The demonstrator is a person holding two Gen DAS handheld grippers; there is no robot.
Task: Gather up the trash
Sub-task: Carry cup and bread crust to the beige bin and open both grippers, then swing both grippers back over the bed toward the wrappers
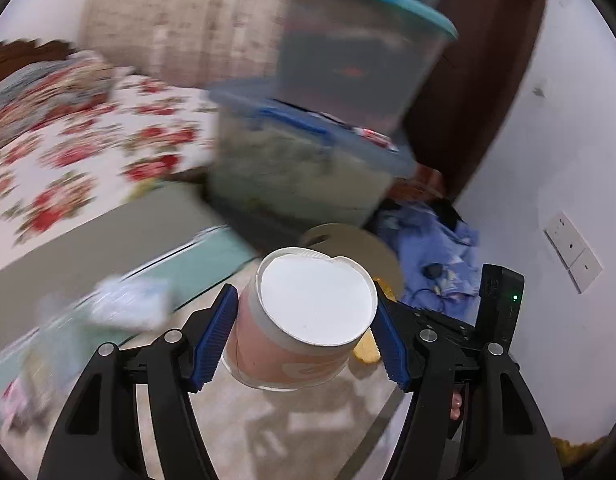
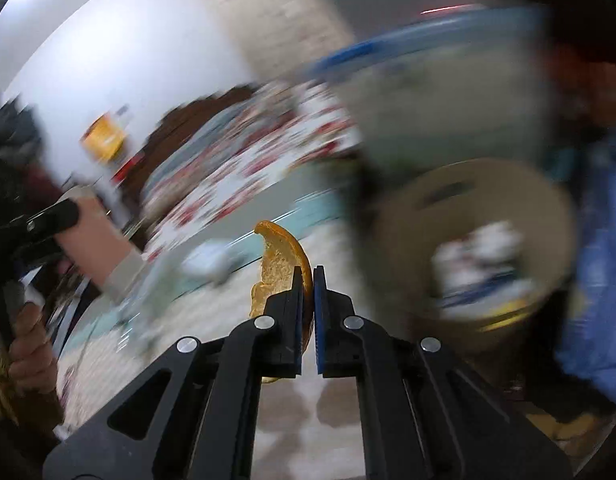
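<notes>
My left gripper (image 1: 304, 316) is shut on a pink paper cup (image 1: 304, 328), its white bottom facing the camera, held above the floor. The cup also shows at the left of the right wrist view (image 2: 100, 248). My right gripper (image 2: 308, 276) is shut on a piece of orange peel (image 2: 282, 264). A tan round bin (image 2: 480, 240) with white and blue trash inside stands on the floor to the right of the right gripper; its rim shows just behind the cup in the left wrist view (image 1: 348, 236). Both views are motion-blurred.
Stacked clear storage boxes with blue lids (image 1: 308, 160) stand behind the bin. A bed with a floral cover (image 1: 68, 152) is on the left. Blue clothes (image 1: 440, 252) lie by the white wall. Crumpled wrappers (image 1: 128, 300) lie on a teal mat (image 1: 212, 256).
</notes>
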